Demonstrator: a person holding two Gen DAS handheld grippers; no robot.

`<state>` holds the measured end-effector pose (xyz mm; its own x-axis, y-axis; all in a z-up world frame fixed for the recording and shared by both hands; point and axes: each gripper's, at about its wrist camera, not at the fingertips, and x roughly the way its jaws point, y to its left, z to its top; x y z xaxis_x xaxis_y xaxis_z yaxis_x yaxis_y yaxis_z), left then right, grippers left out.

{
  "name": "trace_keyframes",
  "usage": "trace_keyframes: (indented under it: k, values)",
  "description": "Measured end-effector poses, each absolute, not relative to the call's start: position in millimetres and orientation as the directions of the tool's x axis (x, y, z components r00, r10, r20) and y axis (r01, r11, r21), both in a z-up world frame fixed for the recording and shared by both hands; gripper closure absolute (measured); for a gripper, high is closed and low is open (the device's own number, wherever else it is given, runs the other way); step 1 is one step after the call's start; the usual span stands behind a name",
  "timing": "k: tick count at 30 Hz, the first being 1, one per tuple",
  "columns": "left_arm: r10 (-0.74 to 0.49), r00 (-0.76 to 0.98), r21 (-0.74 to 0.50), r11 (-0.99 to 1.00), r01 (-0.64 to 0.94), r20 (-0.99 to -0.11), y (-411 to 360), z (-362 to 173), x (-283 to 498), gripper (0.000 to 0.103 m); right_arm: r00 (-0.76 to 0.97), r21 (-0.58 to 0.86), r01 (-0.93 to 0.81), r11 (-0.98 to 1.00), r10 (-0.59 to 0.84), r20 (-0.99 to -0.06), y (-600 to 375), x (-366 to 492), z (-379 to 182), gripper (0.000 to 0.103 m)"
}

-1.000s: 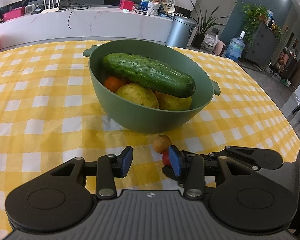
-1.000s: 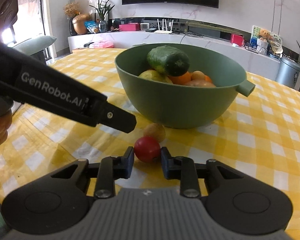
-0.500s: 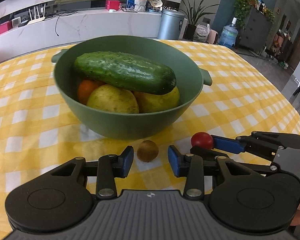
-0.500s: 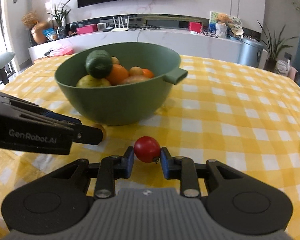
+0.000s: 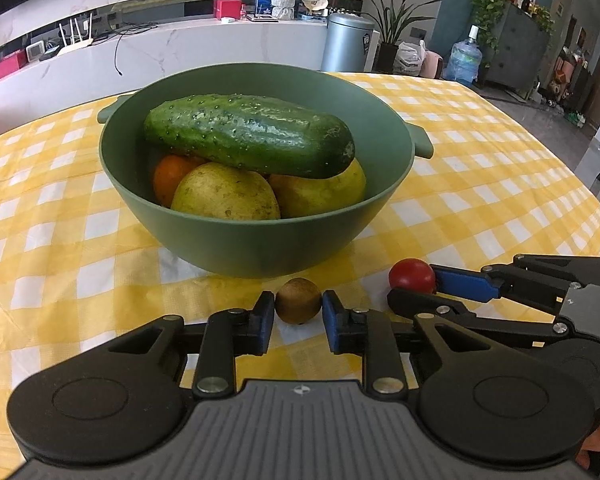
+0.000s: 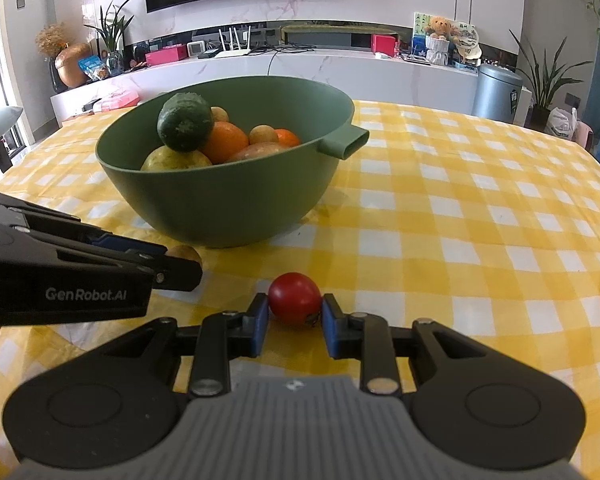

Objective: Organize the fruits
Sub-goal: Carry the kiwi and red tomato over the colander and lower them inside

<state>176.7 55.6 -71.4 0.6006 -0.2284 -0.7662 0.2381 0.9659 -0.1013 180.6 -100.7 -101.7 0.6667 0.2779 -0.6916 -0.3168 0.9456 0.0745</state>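
A green bowl [image 5: 228, 240] on the yellow checked cloth holds a cucumber [image 5: 248, 140], oranges and yellow fruits; it also shows in the right wrist view [image 6: 220, 208]. A small brown fruit [image 5: 299, 306] sits on the cloth in front of the bowl, between the pads of my left gripper [image 5: 299, 312], which touch or nearly touch it. My right gripper [image 6: 295, 312] is shut on a red tomato [image 6: 295, 298], held just above the cloth. The tomato [image 5: 412, 275] and right gripper's fingers [image 5: 460, 284] show at the right of the left wrist view.
The left gripper's body [image 6: 60, 276] fills the left of the right wrist view, with the brown fruit [image 6: 184, 255] at its tip. The table's edge runs along the right. A white counter [image 6: 340, 68] and a grey bin [image 6: 496, 92] stand behind the table.
My left gripper moved in around the brown fruit and narrowed on it. My right gripper carried the tomato to the right and lifted it a little.
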Motion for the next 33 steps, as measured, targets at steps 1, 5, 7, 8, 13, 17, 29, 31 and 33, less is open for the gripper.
trace_keyframes:
  k: [1,5,7,8,13,17,29,31,33]
  values:
    - [-0.228,0.601,-0.101,0.966,0.239,-0.766,55,-71,177,0.074,0.667,0.075,-0.317,0.946,0.278,-0.692,-101,181,-102,0.078]
    - [-0.249,0.604,-0.118,0.961,0.248,-0.757,55,-67,174,0.074,0.667,0.076,-0.316,0.946,0.278,-0.691,-101,181,-102,0.078]
    - [-0.253,0.61,-0.118,0.96,0.253,-0.751,55,-63,172,0.075,0.669,0.076,-0.314,0.946,0.277,-0.69,-101,181,-102,0.078]
    - [-0.257,0.614,-0.12,0.959,0.256,-0.747,55,-61,170,0.075,0.671,0.078,-0.311,0.947,0.277,-0.688,-102,181,-101,0.078]
    - [-0.285,0.624,-0.138,0.952,0.274,-0.728,53,-49,160,0.074,0.681,0.088,-0.303,0.949,0.28,-0.676,-106,178,-98,0.078]
    - [-0.304,0.633,-0.15,0.946,0.286,-0.712,53,-39,152,0.075,0.691,0.093,-0.304,0.948,0.287,-0.664,-109,175,-91,0.078]
    - [-0.368,0.676,-0.168,0.924,0.344,-0.638,44,3,135,0.074,0.754,0.104,-0.314,0.944,0.315,-0.576,-122,164,-50,0.078]
    - [-0.375,0.687,-0.172,0.922,0.348,-0.622,44,10,134,0.074,0.762,0.102,-0.318,0.943,0.318,-0.564,-123,165,-44,0.078]
    - [-0.371,0.697,-0.174,0.925,0.339,-0.614,44,16,136,0.074,0.77,0.101,-0.322,0.941,0.322,-0.551,-124,166,-40,0.078]
